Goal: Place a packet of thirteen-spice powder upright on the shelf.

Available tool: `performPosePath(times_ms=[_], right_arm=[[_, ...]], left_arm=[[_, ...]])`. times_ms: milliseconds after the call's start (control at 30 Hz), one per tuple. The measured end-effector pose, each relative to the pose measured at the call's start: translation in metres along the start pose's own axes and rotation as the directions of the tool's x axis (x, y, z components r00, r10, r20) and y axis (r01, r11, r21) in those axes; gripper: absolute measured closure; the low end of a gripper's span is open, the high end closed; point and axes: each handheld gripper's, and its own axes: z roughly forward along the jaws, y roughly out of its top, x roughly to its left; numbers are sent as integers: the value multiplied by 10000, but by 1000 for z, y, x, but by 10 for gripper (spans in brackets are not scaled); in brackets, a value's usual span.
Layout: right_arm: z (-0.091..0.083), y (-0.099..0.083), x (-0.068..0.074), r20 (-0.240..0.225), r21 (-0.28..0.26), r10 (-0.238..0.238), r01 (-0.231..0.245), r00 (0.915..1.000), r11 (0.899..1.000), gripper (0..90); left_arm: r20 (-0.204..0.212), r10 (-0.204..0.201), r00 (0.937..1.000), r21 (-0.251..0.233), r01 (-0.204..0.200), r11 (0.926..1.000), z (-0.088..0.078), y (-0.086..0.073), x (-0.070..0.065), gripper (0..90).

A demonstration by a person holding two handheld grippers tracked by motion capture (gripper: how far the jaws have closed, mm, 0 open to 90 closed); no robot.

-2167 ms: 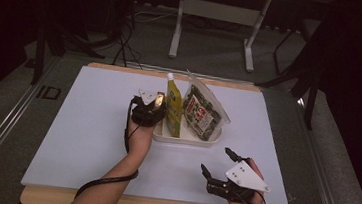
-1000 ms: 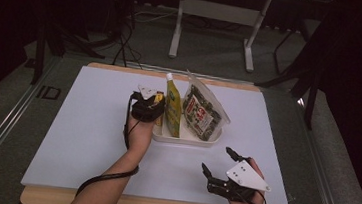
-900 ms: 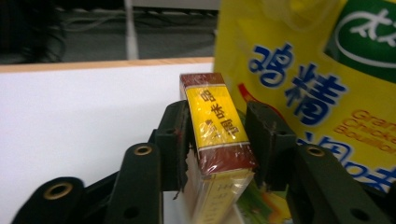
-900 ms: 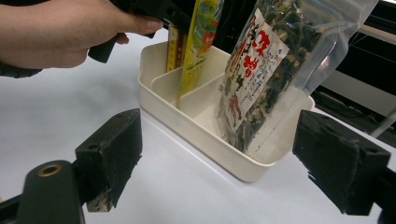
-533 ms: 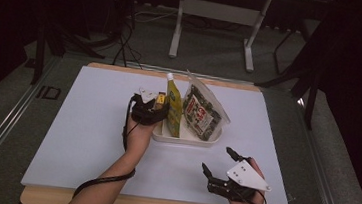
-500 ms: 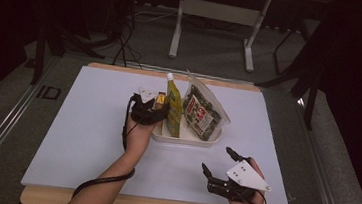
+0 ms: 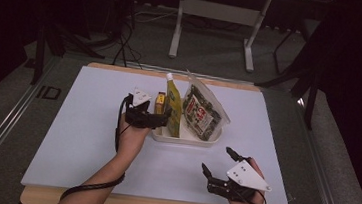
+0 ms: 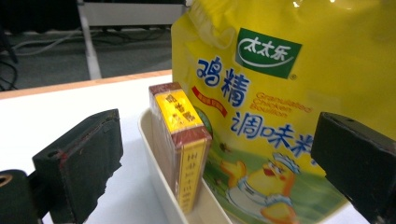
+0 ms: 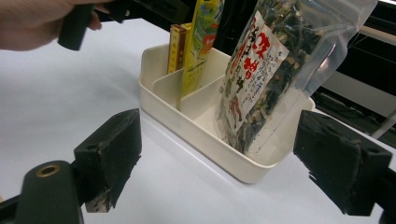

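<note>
A white divided tray (image 7: 188, 139) sits mid-table. It holds a small yellow-and-brown box (image 7: 160, 101), a yellow bouillon pouch (image 7: 173, 109) and a clear bag of dark dried food (image 7: 204, 115), all upright. My left gripper (image 7: 163, 117) is at the tray's left end. In the left gripper view it (image 8: 219, 144) is open, with the box (image 8: 183, 140) and the pouch (image 8: 280, 93) standing between the jaws, untouched. My right gripper (image 7: 216, 159) is open over the table near the front right, and in its own view (image 9: 219, 149) faces the tray (image 9: 196, 121) and the bag (image 9: 261, 79).
The tray's middle compartment (image 9: 208, 109) has bare floor between pouch and bag. The white table top (image 7: 80, 132) stretches wide to the left and in front of the tray. A metal frame (image 7: 218, 10) and cables stand on the floor beyond the far edge.
My left gripper has eased back a little from the tray's left end. The right gripper has stayed where it was.
</note>
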Motion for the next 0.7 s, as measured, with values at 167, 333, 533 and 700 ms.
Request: performPosePath(times_ms=[167,333,533,700], right_arm=[[1,0,0,-20,17,41,-41,10000,10000,149],[1,0,1,-62,4,24,-24,10000,10000,149],[2,0,1,-187,-1,154,-154,9997,9999,141],[1,1,0,-397,-118,374,-379,9985,9992,134]], left_arm=[[151,149,9998,28,-150,9999,-11,-7,3,24],[500,159,9986,-161,-152,9998,-24,-12,4,24],[976,401,9944,-323,-371,9988,-46,-18,3,24],[1346,680,9886,-430,-627,9971,-61,-22,-2,24]])
